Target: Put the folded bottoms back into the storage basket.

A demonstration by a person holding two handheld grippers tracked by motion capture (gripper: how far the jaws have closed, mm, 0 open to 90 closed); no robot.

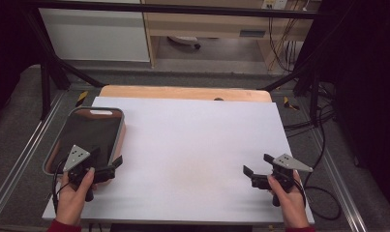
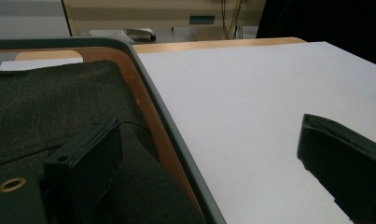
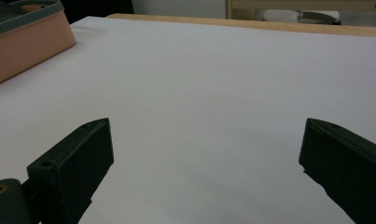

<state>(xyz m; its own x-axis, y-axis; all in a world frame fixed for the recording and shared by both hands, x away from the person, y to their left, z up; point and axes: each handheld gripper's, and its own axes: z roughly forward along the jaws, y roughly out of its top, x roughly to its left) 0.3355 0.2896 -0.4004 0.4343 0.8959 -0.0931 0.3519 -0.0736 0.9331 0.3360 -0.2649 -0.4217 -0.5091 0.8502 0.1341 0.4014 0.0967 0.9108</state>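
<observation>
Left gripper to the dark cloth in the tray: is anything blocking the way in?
Nothing visible does. The left gripper is open, straddling the tray rim at its near right corner, one jaw already over the dark cloth, the other over the white table.
</observation>
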